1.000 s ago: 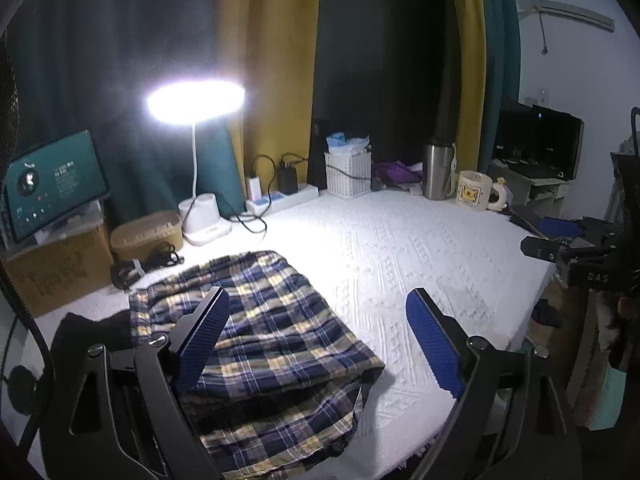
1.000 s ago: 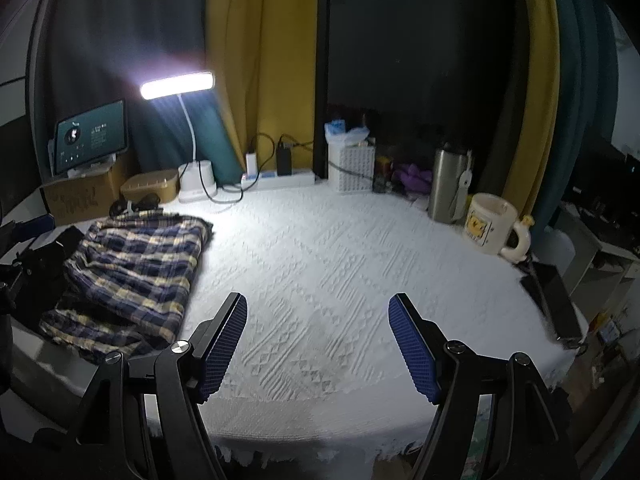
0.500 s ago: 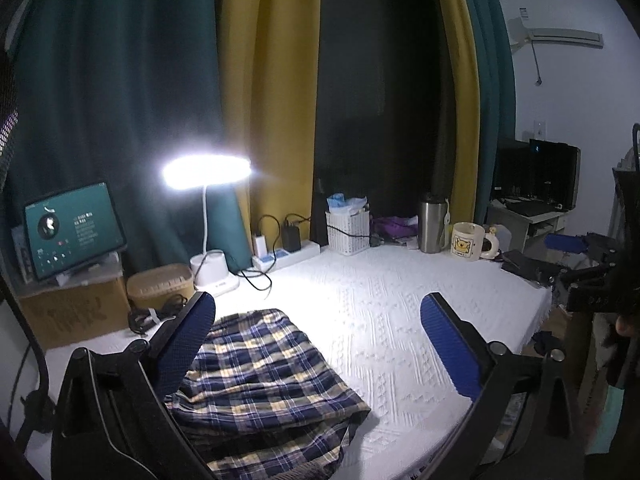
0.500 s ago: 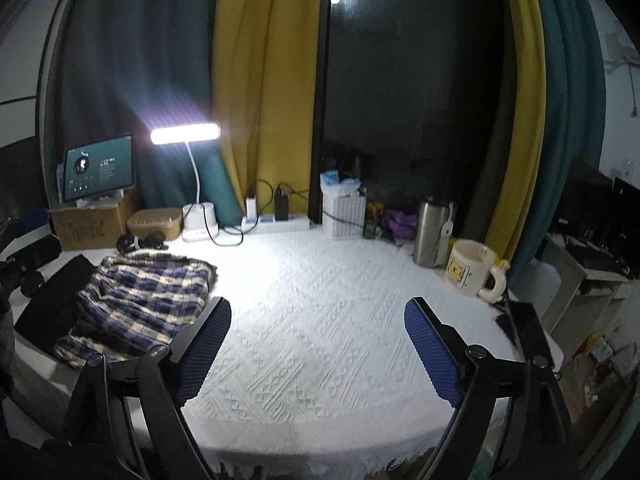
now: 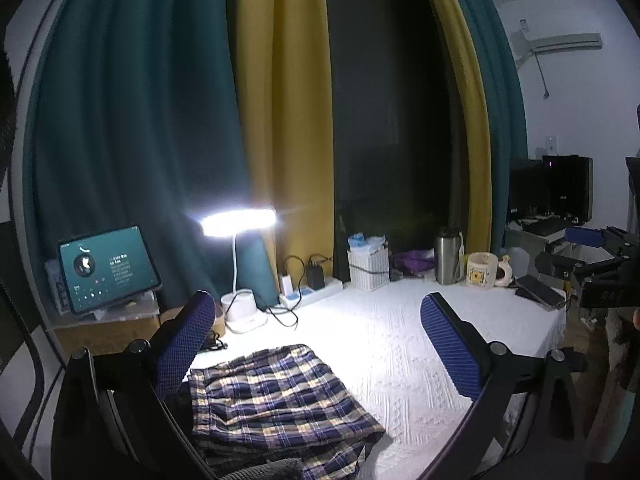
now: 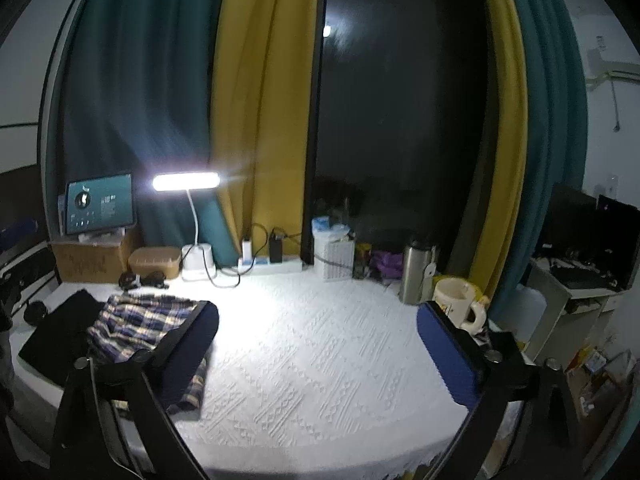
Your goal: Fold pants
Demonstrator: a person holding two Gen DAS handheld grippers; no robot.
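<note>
So you're holding both tools up off the table here, pointing level toward the curtains, not touching anything. Your left gripper (image 5: pixel 316 344) is sitting with its blue pads spread wide apart, nothing between them, and the right gripper (image 6: pixel 318 344) is doing the same, wide apart and empty. The plaid pants (image 5: pixel 276 396) are lying folded on the white tablecloth (image 5: pixel 392 332) in the lower left of the left wrist frame, and at the left edge of the right wrist frame, partly behind your left finger pad (image 6: pixel 192 348). The desk lamp (image 5: pixel 240 220) is glowing behind them, mug (image 5: pixel 482 270) sitting at right.
</note>
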